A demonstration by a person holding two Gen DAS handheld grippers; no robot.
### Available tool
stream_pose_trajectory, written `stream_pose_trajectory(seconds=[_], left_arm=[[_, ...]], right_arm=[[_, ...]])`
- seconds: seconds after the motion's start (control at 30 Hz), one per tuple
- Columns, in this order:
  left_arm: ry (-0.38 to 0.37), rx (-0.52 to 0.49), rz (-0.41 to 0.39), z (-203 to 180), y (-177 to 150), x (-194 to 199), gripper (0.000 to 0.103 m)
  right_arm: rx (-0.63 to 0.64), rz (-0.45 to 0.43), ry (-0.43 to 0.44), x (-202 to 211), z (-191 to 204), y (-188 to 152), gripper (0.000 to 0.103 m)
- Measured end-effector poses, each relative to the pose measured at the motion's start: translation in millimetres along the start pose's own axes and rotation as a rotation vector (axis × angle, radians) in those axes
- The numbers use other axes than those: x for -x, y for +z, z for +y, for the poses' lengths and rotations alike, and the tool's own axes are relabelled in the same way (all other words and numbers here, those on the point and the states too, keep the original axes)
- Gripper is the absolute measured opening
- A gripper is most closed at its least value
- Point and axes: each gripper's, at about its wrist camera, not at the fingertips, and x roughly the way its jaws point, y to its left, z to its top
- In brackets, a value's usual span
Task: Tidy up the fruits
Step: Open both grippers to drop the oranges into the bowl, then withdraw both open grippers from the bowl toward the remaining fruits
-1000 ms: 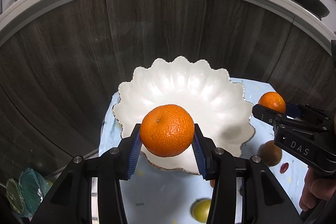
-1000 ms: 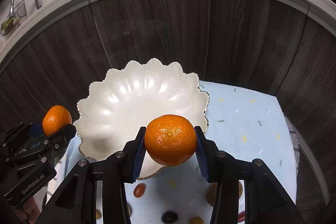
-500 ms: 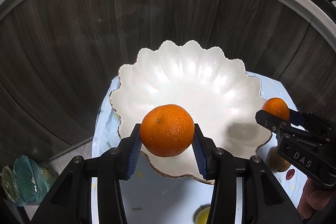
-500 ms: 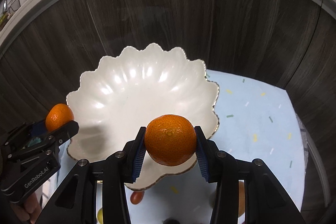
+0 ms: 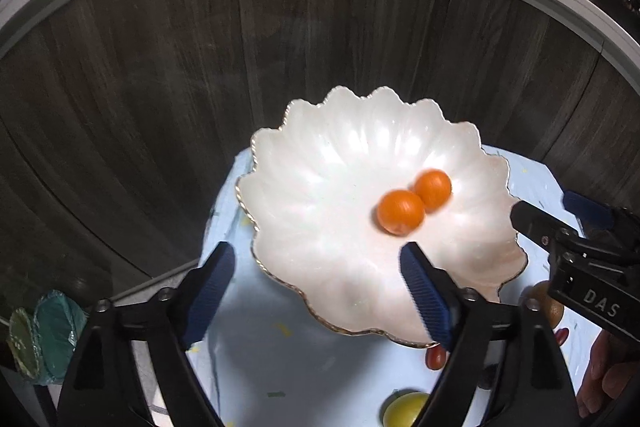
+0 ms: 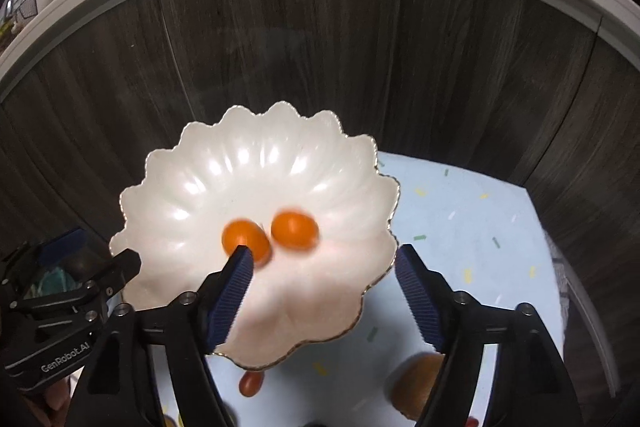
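Note:
Two orange tangerines lie side by side, blurred, in the white scalloped bowl [image 5: 320, 187]: one [image 5: 400, 212] nearer, one [image 5: 433, 190] behind it. They also show in the right wrist view, one [image 6: 245, 240] at left and one [image 6: 295, 230] at right, in the bowl [image 6: 200, 195]. My left gripper [image 5: 318, 291] is open and empty above the bowl's near rim. My right gripper [image 6: 323, 291] is open and empty above the bowl's near side. Each gripper shows at the edge of the other's view.
The bowl stands on a light blue speckled cloth [image 6: 472, 227]. Small fruits lie in front of it: a red one [image 5: 436, 357], a yellow one [image 5: 405, 409], a brown one [image 6: 416, 383]. A dark wood cabinet front [image 5: 280, 47] rises just behind.
Both grippers opened and let go of their tangerines, which dropped into the bowl. Both grippers pulled back a little from the bowl.

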Motion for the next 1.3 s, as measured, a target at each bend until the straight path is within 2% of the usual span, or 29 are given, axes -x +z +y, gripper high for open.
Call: stream_pose_trajectory(seconds=[0.03, 0.1, 0.2, 0.83, 1.3], left_arm=[[0.008, 0.001, -0.011, 1.1, 0.4, 3.0, 0.095], [0.023, 0.003, -0.032, 3.7, 1.5, 8.9, 0.098], [0.03, 0.011, -0.045, 7.2, 3.1, 16.0, 0.1], [0.008, 0.008, -0.108, 3.8, -5.7, 73.3, 0.101], [-0.013, -0.018, -0.129, -14.1, -24.1, 94.4, 0.101]], right_arm=[[0.0, -0.01, -0.008, 2.3, -0.1, 0.0, 0.086], [0.0, -0.025, -0.022, 6.4, 0.0, 0.1, 0.092], [-0.019, -0.042, -0.03, 13.5, -1.8, 0.7, 0.092], [-0.059, -0.124, -0.037, 72.9, -11.5, -9.0, 0.093], [-0.074, -0.144, -0.041, 97.5, -26.6, -31.2, 0.093]])
